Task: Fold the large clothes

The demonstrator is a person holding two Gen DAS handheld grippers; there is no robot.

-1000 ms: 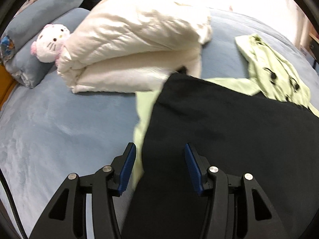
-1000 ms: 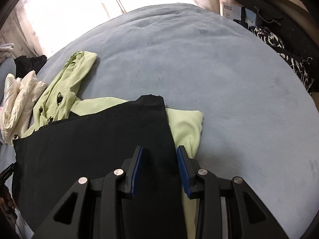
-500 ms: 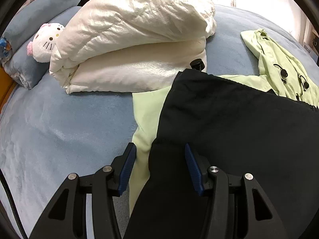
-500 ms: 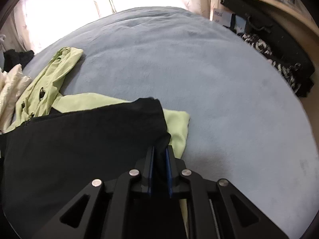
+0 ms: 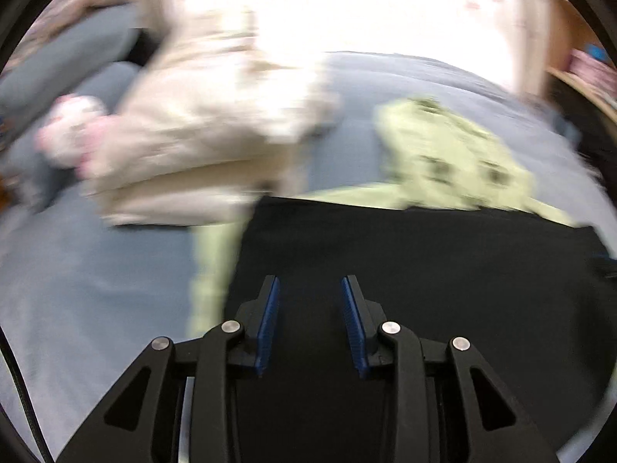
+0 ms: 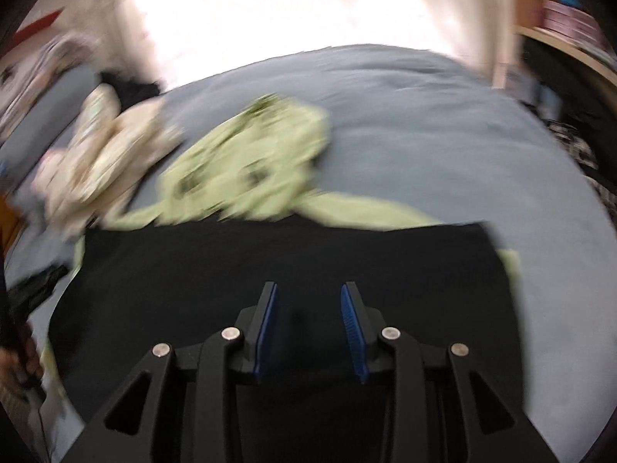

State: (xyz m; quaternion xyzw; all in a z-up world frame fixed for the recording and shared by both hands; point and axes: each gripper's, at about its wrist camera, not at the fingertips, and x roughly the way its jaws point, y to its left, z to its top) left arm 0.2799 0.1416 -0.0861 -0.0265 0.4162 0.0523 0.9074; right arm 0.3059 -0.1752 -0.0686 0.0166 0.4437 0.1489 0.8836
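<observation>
Left gripper (image 5: 310, 289) jaws spread, closing over black garment (image 5: 424, 270), pads clear of cloth. Right gripper (image 6: 306, 295) jaws spread, opening, likewise above it. Black garment flat atop light-green jacket (image 6: 246, 169) on blue-grey bed (image 6: 424, 127); cream puffer jacket (image 5: 200, 127) beyond, blurred.

Left gripper (image 5: 310, 289): pitched steeply downward, two black fingers with blue ribbed pads (image 5: 267, 328) facing one another across a moderate gap; jaws closing, dark cloth behind the gap, no pad seen pressing on it. Right gripper (image 6: 307, 294): likewise pitched downward, blue pads (image 6: 353, 333) parted by a similar gap; jaws opening, nothing clamped between them. A hand (image 6: 17, 362) shows blurred at the left edge of the right wrist view.
</observation>
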